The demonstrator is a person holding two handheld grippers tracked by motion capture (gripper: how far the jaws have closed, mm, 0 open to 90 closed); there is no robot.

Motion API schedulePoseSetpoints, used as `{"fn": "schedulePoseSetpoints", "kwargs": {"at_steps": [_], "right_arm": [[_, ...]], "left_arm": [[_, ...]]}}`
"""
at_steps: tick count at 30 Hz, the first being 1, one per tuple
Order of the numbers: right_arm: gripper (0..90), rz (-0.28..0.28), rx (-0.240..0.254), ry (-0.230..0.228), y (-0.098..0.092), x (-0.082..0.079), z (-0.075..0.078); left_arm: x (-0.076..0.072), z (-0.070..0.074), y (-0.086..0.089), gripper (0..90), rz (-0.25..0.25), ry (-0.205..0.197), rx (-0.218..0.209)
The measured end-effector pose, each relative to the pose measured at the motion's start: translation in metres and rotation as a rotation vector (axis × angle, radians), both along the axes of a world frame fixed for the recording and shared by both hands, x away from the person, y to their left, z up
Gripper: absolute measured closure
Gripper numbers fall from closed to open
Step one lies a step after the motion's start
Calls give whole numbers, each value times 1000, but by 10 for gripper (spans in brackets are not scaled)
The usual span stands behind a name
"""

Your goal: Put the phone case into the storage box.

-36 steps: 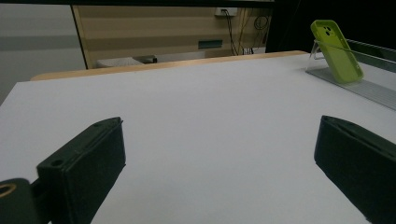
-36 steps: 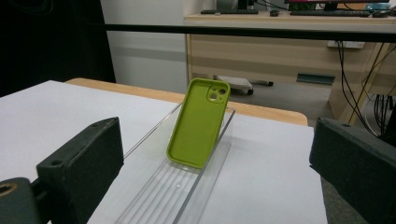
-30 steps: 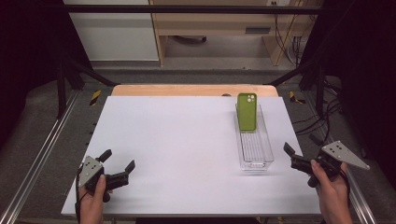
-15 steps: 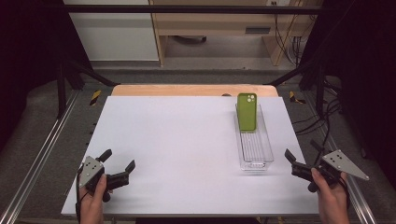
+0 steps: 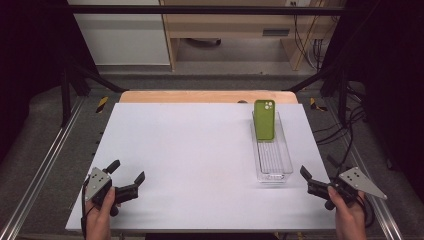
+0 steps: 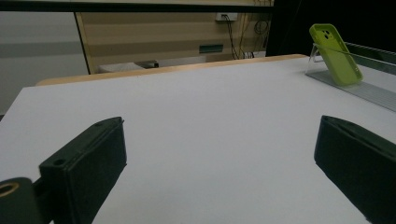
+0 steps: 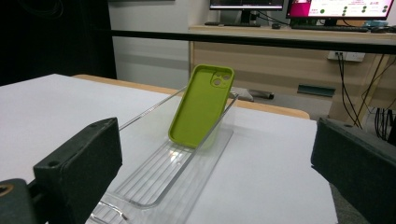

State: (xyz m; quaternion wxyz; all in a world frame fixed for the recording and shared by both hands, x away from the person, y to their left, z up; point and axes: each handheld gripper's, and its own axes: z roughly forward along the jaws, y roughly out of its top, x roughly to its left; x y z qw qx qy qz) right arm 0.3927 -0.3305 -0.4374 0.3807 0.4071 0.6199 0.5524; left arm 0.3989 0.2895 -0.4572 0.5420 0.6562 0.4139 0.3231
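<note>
With both grippers' fingers spread and empty, the green phone case (image 5: 264, 119) leaned upright in the clear tray (image 5: 273, 167) at the worktop's right, probably light, flexible, best pinched by its side edges.

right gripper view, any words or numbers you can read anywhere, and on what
None can be read.
Monitor behind the table: pink and white panels with small text, too blurred to read.
Green phone case leaning in the clear tray: no lettering visible.
</note>
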Motion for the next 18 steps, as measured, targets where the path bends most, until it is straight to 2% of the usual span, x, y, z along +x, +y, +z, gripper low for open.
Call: {"fn": "schedulePoseSetpoints", "kwargs": {"at_steps": [18], "right_arm": [[22,43,-2,-14,15,-1,-17]], "left_arm": [[0,0,-2,17,-12,-2,3]]}}
